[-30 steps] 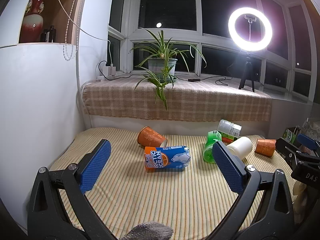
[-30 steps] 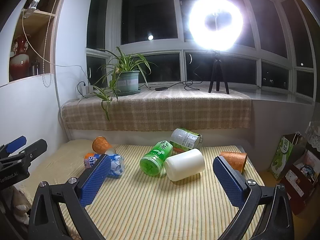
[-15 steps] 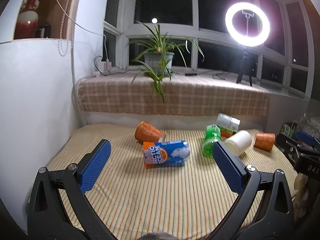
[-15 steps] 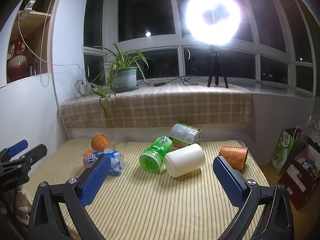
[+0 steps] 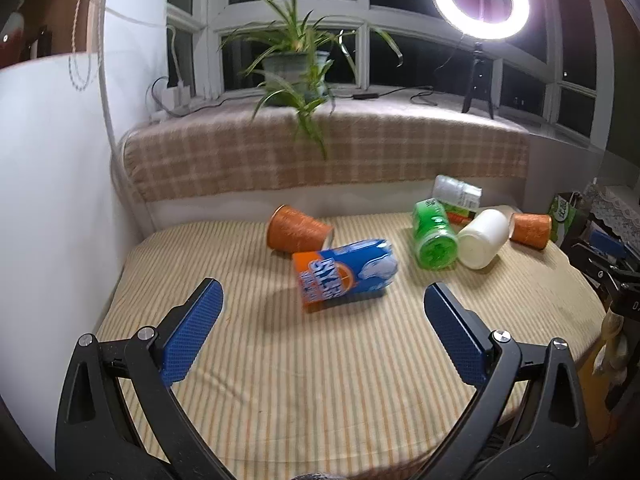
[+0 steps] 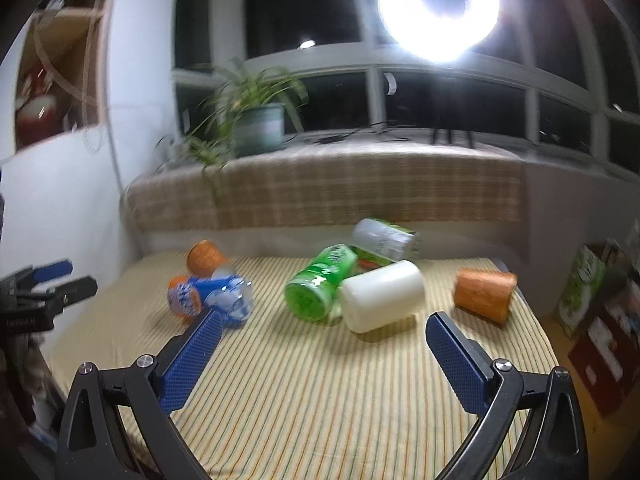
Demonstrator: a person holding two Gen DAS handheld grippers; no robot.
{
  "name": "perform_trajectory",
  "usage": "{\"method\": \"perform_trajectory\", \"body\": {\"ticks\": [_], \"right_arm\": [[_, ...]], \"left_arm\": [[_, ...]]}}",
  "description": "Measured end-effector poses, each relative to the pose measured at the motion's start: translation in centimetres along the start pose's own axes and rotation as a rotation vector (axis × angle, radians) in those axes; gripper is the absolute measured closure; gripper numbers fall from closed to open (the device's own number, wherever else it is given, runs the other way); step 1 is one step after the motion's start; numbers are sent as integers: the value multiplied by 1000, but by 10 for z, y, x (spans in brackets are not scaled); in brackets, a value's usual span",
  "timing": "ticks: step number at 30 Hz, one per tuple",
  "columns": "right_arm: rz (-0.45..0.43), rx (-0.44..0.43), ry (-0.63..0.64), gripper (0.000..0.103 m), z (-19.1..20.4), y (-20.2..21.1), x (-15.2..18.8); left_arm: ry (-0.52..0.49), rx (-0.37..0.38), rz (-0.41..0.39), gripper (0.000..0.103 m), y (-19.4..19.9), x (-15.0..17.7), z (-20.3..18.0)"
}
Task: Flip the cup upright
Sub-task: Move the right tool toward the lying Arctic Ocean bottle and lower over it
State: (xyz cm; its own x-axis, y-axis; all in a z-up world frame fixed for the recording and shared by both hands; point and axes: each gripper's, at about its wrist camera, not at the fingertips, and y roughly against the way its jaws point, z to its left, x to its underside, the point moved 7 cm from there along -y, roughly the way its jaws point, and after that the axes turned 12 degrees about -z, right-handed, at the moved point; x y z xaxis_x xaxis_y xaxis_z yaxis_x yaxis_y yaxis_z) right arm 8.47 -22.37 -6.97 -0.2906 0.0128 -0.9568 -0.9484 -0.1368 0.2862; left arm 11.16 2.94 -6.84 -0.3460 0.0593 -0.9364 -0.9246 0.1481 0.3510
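Several cups lie on their sides on a striped mat (image 5: pixel 320 380). In the left wrist view: an orange cup (image 5: pixel 298 232), a blue and orange can-shaped cup (image 5: pixel 344 274), a green cup (image 5: pixel 434 236), a white cup (image 5: pixel 482 238) and a second orange cup (image 5: pixel 530 230). My left gripper (image 5: pixel 322 304) is open and empty, just short of the blue cup. In the right wrist view my right gripper (image 6: pixel 322 334) is open and empty, in front of the green cup (image 6: pixel 320 284) and white cup (image 6: pixel 382 296); the right orange cup (image 6: pixel 484 294) lies beyond its right finger.
A clear labelled bottle (image 6: pixel 386 240) lies behind the green cup. A plaid-covered ledge (image 5: pixel 320 152) with a potted plant (image 5: pixel 294 68) and a ring light (image 5: pixel 480 0) stands behind. A white wall (image 5: pixel 52 200) borders the left. Boxes (image 6: pixel 584 292) stand off the mat's right edge.
Both grippers have moved forward and tilted down toward the mat; the cups look larger and nearer. No cup has moved. Both grippers stay open.
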Motion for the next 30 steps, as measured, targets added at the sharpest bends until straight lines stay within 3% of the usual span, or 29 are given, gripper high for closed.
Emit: {"method": "perform_trajectory", "body": {"ticks": [12,16,24,30], "right_arm": [[141,-383,387,0,93,-97,-9],[227,-518,515,0,127,-123,-1],[379,-633,853,2,174,-163,39],[445,-640,1008,4,184,-184,63]], "left_arm": [[51,-129,73,0,19,32,64],[89,-179,88,0,28,40,88],[174,-248,102,0,48,54,121],[212,-275,111,1,51,59,136]]}}
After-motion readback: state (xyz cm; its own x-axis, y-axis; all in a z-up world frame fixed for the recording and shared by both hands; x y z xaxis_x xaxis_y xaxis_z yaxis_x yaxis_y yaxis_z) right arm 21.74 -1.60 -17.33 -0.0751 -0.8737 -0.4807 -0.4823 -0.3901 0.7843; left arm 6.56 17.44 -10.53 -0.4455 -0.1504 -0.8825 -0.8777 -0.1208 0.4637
